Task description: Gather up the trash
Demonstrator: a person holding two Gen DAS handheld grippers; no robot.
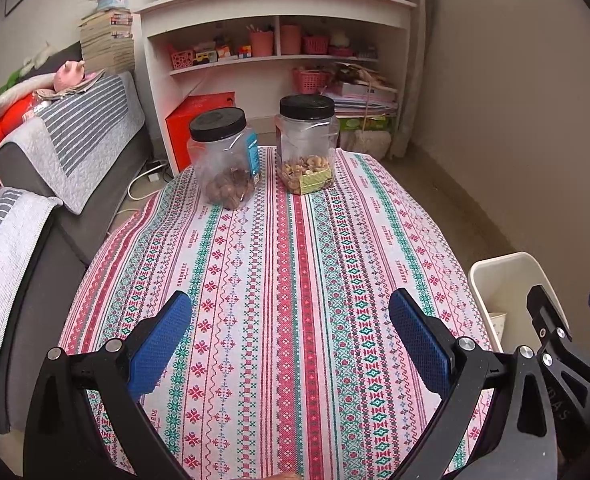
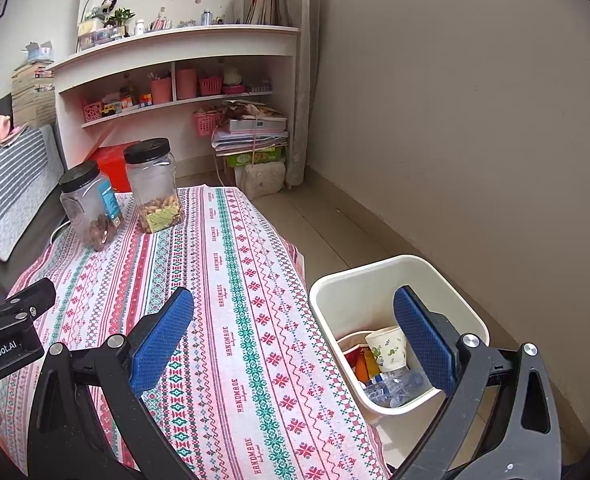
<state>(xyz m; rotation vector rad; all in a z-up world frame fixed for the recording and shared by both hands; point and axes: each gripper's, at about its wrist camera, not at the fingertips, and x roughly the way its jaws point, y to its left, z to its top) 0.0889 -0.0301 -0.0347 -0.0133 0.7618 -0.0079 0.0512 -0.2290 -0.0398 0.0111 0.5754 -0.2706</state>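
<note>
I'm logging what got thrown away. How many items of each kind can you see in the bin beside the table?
In the bin, from the right wrist view:
Paper cup: 1
Clear plastic bottle: 1
Red and orange wrappers: at least 2, partly hidden
Total: at least 4 pieces of trash. Anything lying beneath them cannot be seen.

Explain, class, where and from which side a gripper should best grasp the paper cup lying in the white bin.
Probably grip the paper cup at its open rim, coming straight down from above. It lies tilted atop the other trash, mouth upward, and the white bin walls block any sideways approach.
</note>
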